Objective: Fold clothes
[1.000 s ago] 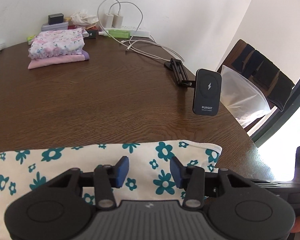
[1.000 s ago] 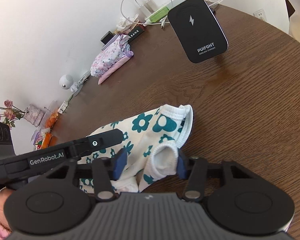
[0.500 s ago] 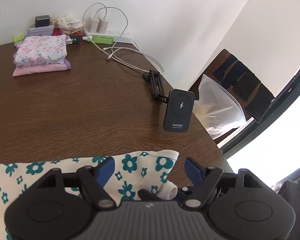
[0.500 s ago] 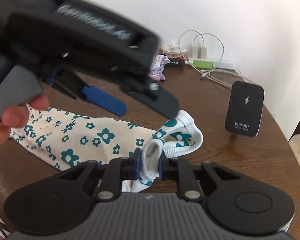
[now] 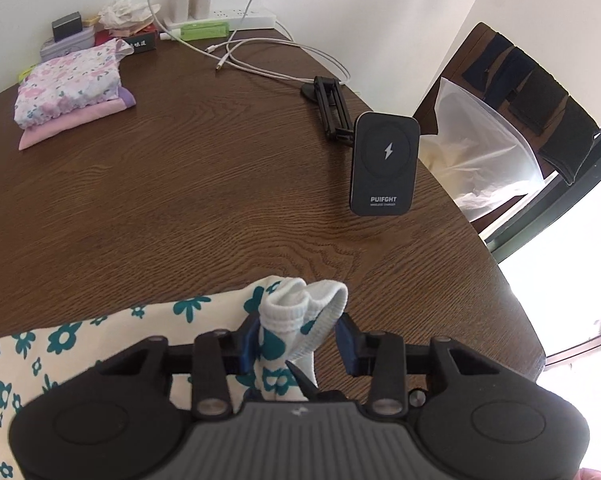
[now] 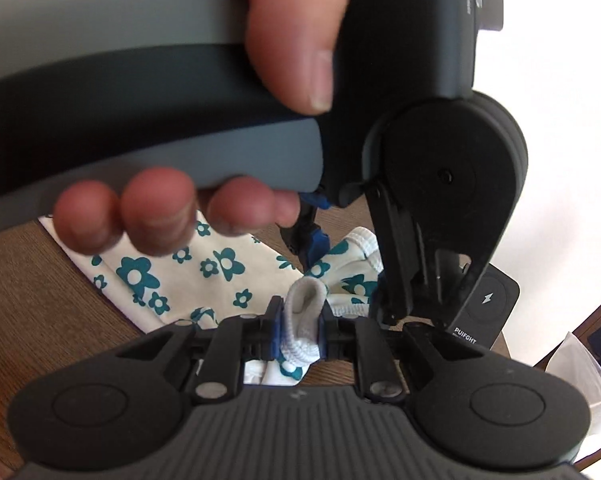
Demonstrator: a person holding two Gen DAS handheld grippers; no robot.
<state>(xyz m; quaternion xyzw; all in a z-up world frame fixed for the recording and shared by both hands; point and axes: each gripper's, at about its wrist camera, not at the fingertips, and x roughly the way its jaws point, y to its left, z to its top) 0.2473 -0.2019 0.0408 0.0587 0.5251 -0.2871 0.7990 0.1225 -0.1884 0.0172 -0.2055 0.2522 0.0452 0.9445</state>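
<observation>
Garment: cream floral garment (image 5: 100,332) with teal flowers, lower left of the left wrist frame, lying on the desk (image 5: 220,184).
Right claw (image 6: 298,330): pinched tight on the white ribbed hem (image 6: 302,312).
Left claw (image 5: 296,344): part open, the bunched hem (image 5: 300,304) between its pads, not clearly gripped.
Handling: likely light, soft and floppy; best held at the sturdier hem.
Further back: wireless charger (image 5: 384,164).
Far upper left: folded pink clothes (image 5: 70,88).
</observation>
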